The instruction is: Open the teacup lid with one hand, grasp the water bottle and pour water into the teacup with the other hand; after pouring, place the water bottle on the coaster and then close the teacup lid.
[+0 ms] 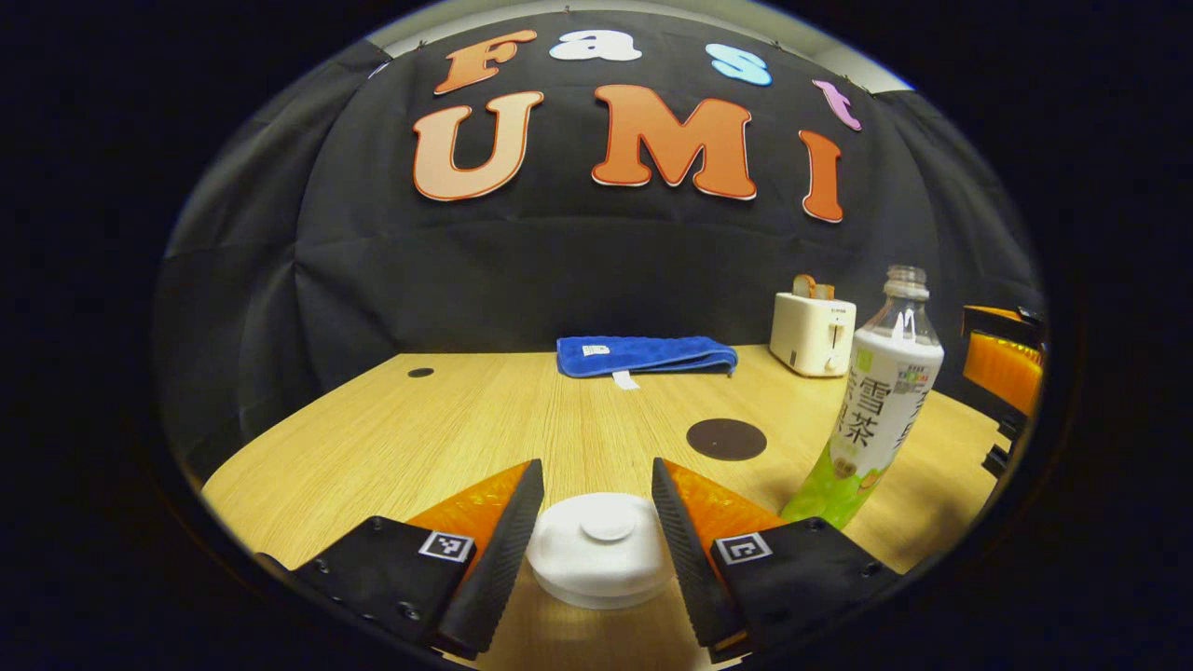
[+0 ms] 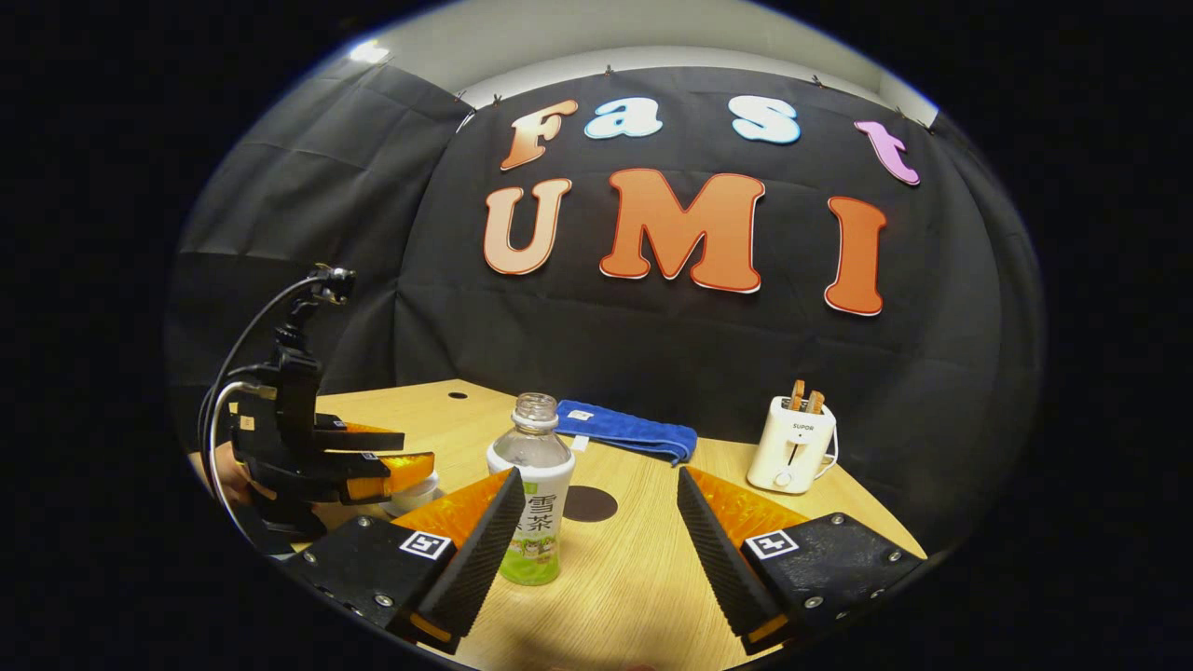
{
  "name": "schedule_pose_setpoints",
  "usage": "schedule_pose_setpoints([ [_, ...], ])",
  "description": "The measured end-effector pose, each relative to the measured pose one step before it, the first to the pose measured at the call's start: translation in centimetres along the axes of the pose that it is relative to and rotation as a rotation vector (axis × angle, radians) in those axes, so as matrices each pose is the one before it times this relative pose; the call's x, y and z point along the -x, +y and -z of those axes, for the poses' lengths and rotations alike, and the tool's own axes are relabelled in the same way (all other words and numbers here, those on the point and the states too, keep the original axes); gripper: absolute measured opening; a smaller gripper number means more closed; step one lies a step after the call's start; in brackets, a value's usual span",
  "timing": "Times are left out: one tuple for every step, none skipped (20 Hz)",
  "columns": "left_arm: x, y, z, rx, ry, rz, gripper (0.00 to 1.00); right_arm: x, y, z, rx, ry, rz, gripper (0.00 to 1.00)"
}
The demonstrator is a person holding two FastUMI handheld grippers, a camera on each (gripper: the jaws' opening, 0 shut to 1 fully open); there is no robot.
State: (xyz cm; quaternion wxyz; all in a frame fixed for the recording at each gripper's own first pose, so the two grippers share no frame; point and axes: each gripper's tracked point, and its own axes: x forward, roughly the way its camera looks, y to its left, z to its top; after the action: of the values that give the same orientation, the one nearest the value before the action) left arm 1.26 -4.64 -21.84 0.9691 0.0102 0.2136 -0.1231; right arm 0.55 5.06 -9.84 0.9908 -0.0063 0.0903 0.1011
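Straddling the teacup lid (image 1: 601, 548), left tongs (image 1: 596, 531) gape apart.

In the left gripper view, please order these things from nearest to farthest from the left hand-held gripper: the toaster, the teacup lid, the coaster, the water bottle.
1. Teacup lid: between the fingers of the left hand-held gripper.
2. Water bottle: right, standing upright.
3. Coaster: ahead, slightly right, flat on the table.
4. Toaster: far right, by the wall.

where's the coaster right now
In the left gripper view, the coaster lies flat on the table, just left of the water bottle, in front of the blue towel.
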Motion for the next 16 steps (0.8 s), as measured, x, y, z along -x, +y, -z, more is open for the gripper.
schedule_pose_setpoints([
  [-0.011, 0.016, -0.046, -0.00456, 0.00352, 0.00176, 0.81, -0.103, -0.037, 0.094, -0.00193, 0.00299, -0.0005, 0.99],
  [-0.291, -0.242, 0.444, 0.0004, 0.00546, 0.00491, 0.77, -0.081, -0.034, 0.164, -0.00145, 0.00222, 0.00056, 0.99],
  [-0.058, 0.006, 0.463, -0.01178, 0.02258, -0.00718, 0.68, -0.028, -0.016, 0.158, 0.00037, 0.0044, 0.00069, 0.99],
  [-0.127, 0.115, 0.173, -0.01273, 0.00002, -0.00655, 0.68, -0.003, -0.013, 0.257, 0.00216, 0.00395, 0.00079, 0.99],
  [0.31, -0.055, -0.178, -0.01487, -0.00775, -0.00223, 0.66, -0.067, -0.085, 0.153, 0.00149, 0.00266, 0.00027, 0.99],
  [-0.164, 0.004, -0.279, -0.00999, -0.00702, -0.00261, 0.66, 0.045, 0.032, 0.094, 0.00106, 0.00382, -0.00099, 0.99],
  [-0.166, -0.067, -0.074, -0.00057, -0.00017, 0.00098, 0.53, 0.029, -0.012, 0.06, 0.00094, 0.00281, -0.00115, 0.99],
  [0.038, -0.284, 0.222, -0.00348, 0.00933, 0.00464, 0.47, 0.001, 0.013, 0.112, 0.00126, 0.00224, -0.00171, 0.99],
  [0.119, 0.08, -0.1, 0.00026, -0.00882, -0.00346, 0.41, 0.013, 0.009, 0.062, 0.00203, 0.00106, -0.00183, 0.99],
  [-0.295, 0.261, -0.222, 0.01147, -0.00213, -0.00756, 0.45, 0.03, 0.094, -0.058, 0.00197, 0.00095, -0.00522, 0.99],
  [0.102, -0.096, -0.019, 0.00456, 0.00805, 0.00356, 0.35, -0.093, 0.11, 0.093, 0.00121, 0.00281, -0.00585, 0.99],
  [0.047, 0.215, -0.026, 0.0018, -0.0087, -0.0063, 0.34, -0.008, 0.42, 0.186, 0.00121, 0.00401, -0.00794, 0.99],
  [0.082, 0.048, -0.34, 0.00315, -0.00858, -0.0001, 0.34, -0.127, 0.328, 0.159, 0.00072, 0.00352, -0.00837, 0.99],
  [0.19, -0.03, -0.497, 0.00303, -0.01724, -0.00027, 0.35, -0.222, 0.23, 0.171, 0.00059, 0.0059, -0.00806, 0.99],
  [0.186, 0.169, -0.688, -0.00042, -0.02079, -0.00507, 0.34, -0.273, 0.348, 0.206, 0.00006, 0.00716, -0.00848, 0.99],
  [0.11, 0.08, -0.476, -0.00164, -0.01853, -0.00526, 0.33, -0.231, 0.324, 0.302, -0.00291, 0.00757, -0.00846, 0.99],
])
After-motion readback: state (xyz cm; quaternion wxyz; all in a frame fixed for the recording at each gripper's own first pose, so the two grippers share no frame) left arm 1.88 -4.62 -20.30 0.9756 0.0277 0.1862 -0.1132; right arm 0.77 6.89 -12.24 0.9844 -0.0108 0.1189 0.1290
